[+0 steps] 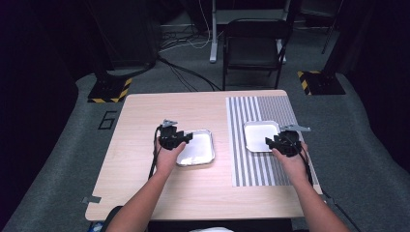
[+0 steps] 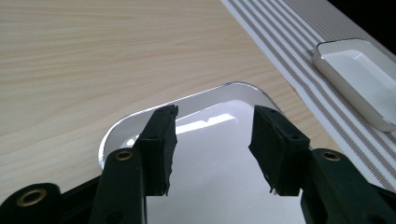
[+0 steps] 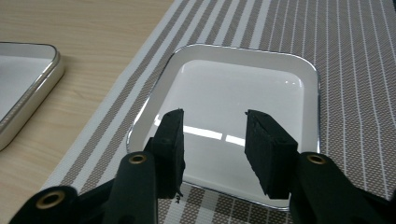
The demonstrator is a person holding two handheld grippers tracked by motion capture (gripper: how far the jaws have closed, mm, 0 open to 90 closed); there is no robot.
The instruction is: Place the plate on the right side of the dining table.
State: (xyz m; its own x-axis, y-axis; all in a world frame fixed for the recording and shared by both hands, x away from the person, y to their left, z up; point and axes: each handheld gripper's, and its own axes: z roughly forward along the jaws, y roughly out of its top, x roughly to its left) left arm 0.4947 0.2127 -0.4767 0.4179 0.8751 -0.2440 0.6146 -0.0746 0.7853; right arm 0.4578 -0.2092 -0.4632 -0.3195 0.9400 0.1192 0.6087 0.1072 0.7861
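Two trays lie on the wooden table [image 1: 145, 193] in the high view: a silver tray [image 1: 200, 151] on the bare wood near the middle, and a white tray [image 1: 256, 137] on the striped mat [image 1: 275, 108] at the right. Each tray has its long axis running from 6 o'clock to 12 o'clock, the silver one tilted a little toward 11 o'clock. The left gripper [image 1: 181, 137] hangs over the silver tray's 9 o'clock edge, so the tray lies at about 3 o'clock from it. The right gripper [image 1: 273, 141] hangs at the white tray's 4 o'clock corner, so this tray lies at about 10 o'clock from it. In the left gripper view, the left gripper [image 2: 212, 144] has its jaws spread apart with nothing between them, and the silver tray [image 2: 224, 93] lies under and ahead of them, its rounded far end toward 12 o'clock; I cannot tell if the jaws touch it. The white tray [image 2: 359, 74] is at 2 o'clock on the striped mat [image 2: 289, 46]. In the right gripper view, the right gripper [image 3: 215, 144] is also released, jaws apart and empty, above the near part of the white tray [image 3: 243, 84], which stretches toward 12 o'clock on the striped mat [image 3: 355, 56]. The silver tray [image 3: 23, 88] shows at 9 o'clock on the wood.
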